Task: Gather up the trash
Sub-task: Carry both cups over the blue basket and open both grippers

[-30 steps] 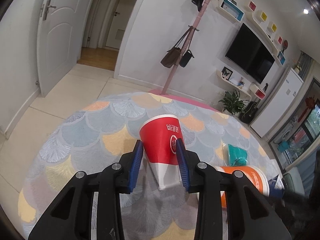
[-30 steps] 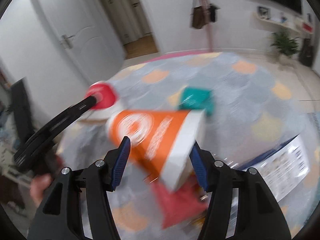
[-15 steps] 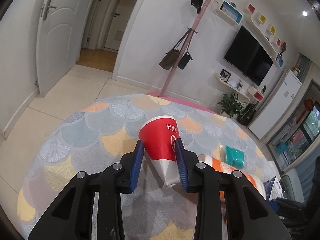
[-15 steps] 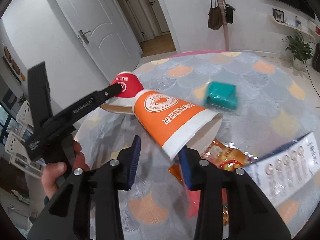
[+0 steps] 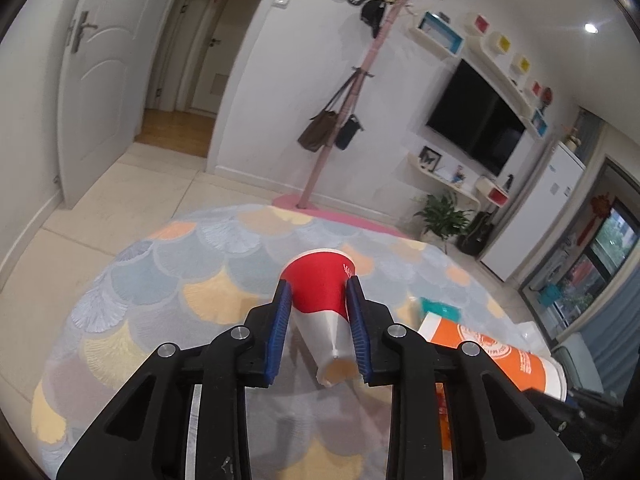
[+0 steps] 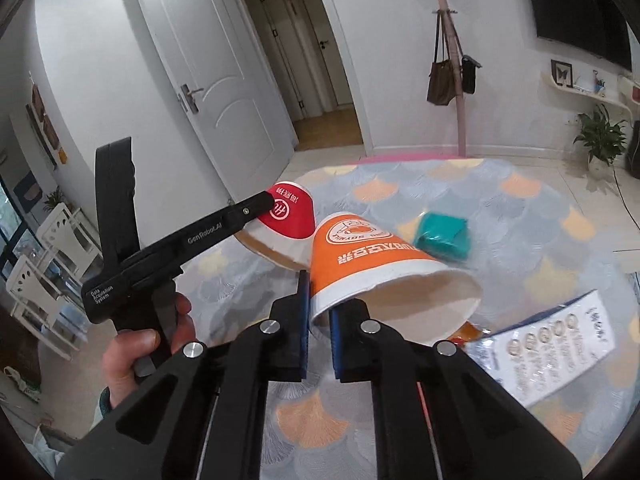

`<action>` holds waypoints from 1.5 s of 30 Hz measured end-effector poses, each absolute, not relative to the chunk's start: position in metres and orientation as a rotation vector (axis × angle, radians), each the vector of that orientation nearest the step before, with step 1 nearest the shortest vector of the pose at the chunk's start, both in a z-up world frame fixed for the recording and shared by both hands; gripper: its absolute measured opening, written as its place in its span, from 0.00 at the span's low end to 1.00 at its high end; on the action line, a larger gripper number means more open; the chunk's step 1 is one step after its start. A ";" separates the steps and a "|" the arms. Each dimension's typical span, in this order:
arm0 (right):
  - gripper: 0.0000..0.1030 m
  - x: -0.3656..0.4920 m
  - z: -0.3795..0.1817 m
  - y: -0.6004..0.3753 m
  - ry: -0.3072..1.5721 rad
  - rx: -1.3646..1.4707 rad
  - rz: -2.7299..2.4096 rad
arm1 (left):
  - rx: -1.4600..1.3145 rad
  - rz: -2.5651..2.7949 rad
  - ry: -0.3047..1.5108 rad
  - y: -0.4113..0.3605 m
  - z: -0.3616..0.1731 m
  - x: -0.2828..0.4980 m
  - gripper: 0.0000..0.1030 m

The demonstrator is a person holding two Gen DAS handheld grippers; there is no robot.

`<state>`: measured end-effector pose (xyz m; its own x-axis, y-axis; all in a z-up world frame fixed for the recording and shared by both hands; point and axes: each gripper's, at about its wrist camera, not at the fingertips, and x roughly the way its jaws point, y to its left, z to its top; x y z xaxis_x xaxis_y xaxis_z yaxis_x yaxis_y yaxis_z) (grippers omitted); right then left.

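While the left gripper [image 5: 317,322] has its jaws closed on a crushed red paper cup [image 5: 320,292] at frame centre and the right gripper [image 6: 319,328] pinches the rim of an orange paper cup [image 6: 372,264], both lifted, a teal packet [image 6: 444,236] and printed wrappers [image 6: 548,348] at right remain on the patterned surface [image 5: 160,280], so collection seems partway.

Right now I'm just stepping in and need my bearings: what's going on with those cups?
A person is collecting trash. The left hand-held gripper clamps a red paper cup; the right hand-held gripper pinches the rim of an orange paper cup. A teal packet and a printed bag lie on the patterned rug.
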<state>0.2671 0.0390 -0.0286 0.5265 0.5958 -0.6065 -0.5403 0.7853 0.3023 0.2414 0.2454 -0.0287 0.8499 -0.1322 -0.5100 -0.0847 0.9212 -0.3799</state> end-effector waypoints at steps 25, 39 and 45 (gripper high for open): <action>0.07 0.192 0.036 -0.168 0.468 0.244 0.344 | -0.210 -0.376 0.489 0.074 0.045 0.209 0.26; 0.07 0.171 -0.007 -0.325 0.519 0.417 0.017 | -0.071 -0.630 0.590 -0.101 0.031 0.238 0.26; 0.07 0.189 -0.060 -0.367 0.676 0.493 -0.099 | 0.008 -0.706 0.675 -0.178 0.000 0.252 0.26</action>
<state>0.1889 -0.3668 -0.0601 0.7798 0.0691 -0.6221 0.2453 0.8806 0.4053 0.2521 -0.1780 -0.0005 0.5602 -0.5963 -0.5750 0.6010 0.7702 -0.2133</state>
